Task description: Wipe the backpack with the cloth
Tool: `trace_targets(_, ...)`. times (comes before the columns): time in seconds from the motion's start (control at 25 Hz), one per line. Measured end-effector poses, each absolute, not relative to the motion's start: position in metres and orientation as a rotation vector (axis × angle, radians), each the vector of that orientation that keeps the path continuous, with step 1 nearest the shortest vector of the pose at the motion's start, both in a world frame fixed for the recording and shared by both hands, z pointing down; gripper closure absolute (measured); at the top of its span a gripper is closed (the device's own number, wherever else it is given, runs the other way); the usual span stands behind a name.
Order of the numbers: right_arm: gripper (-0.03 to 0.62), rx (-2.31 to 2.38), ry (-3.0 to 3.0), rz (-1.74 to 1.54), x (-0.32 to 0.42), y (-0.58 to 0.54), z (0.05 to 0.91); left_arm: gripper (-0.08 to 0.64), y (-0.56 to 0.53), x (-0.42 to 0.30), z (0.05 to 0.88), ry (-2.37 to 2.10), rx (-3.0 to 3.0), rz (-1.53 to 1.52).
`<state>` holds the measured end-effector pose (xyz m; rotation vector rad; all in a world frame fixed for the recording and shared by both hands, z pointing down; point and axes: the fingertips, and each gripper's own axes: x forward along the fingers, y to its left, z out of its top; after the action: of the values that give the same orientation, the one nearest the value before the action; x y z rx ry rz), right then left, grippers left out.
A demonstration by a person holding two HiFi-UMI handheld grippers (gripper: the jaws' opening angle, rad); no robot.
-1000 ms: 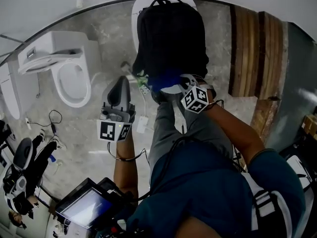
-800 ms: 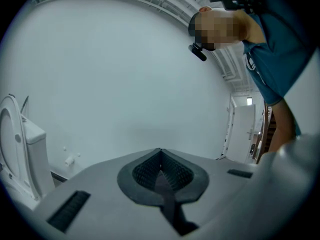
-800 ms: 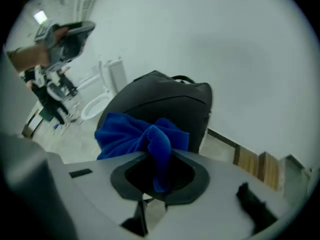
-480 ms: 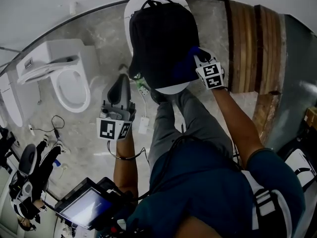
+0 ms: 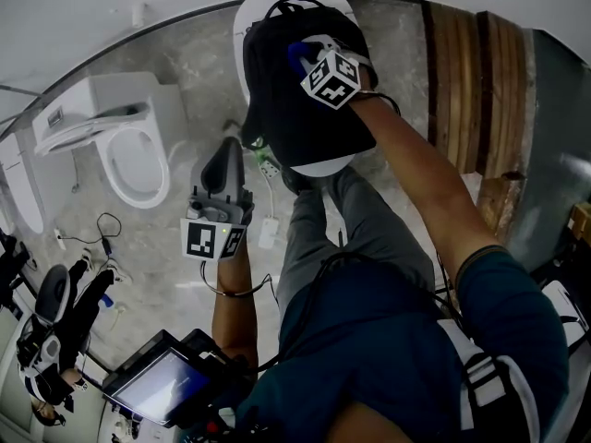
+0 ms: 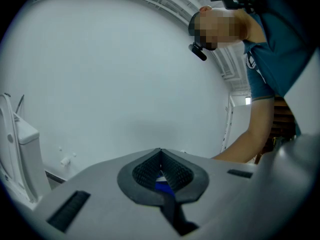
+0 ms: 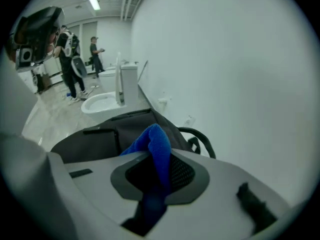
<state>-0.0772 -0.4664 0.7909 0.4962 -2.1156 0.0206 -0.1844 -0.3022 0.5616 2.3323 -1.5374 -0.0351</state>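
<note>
A black backpack (image 5: pixel 295 118) lies on a white round seat (image 5: pixel 309 166) at the top of the head view. My right gripper (image 5: pixel 303 52) rests on the backpack's far upper part, shut on a blue cloth (image 5: pixel 294 55). In the right gripper view the blue cloth (image 7: pixel 156 146) sticks up from between the right gripper's (image 7: pixel 160 156) jaws, with the backpack (image 7: pixel 100 134) and its carry handle (image 7: pixel 200 136) just beyond. My left gripper (image 5: pixel 226 148) hangs over the floor to the backpack's left, apart from it. In the left gripper view this gripper (image 6: pixel 160 151) has its jaws together and points at a bare white wall.
A white toilet (image 5: pixel 129 150) stands on the marble floor at the left. Wooden planks (image 5: pixel 480 81) lie to the right of the seat. A white cable and adapter (image 5: pixel 268 229) lie near my feet. A screen device (image 5: pixel 162 386) sits at the bottom left. People (image 7: pixel 75 59) stand far behind.
My right gripper with the cloth has swept from the backpack's near edge, up along its right side, to its far upper part. The left gripper has stayed where it was.
</note>
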Motion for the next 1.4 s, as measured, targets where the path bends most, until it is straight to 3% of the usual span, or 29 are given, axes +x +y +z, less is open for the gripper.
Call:
trace_targets(0.28, 0.541, 0.320, -2.111, 0.000, -0.130, -0.477, 0.806, 0.555, -0.298, -0.184, 0.563, -1.553, 2.318, -0.024)
trace_targets(0.6, 0.541, 0.640, -2.034, 0.132, -0.024, -0.473, 0.786, 0.556, -0.293, -0.192, 0.550, -1.568, 2.330, -0.040)
trace_targets(0.84, 0.541, 0.926, -2.100, 0.434, 0.035, -0.408, 0.771, 0.557, -0.293, -0.185, 0.538, -1.528, 2.356, -0.053)
trace_targets(1.4, 0.541, 1.030, -1.943, 0.938, 0.094, -0.255, 0.805, 0.555, -0.264, -0.141, 0.485, -1.349, 2.492, -0.068)
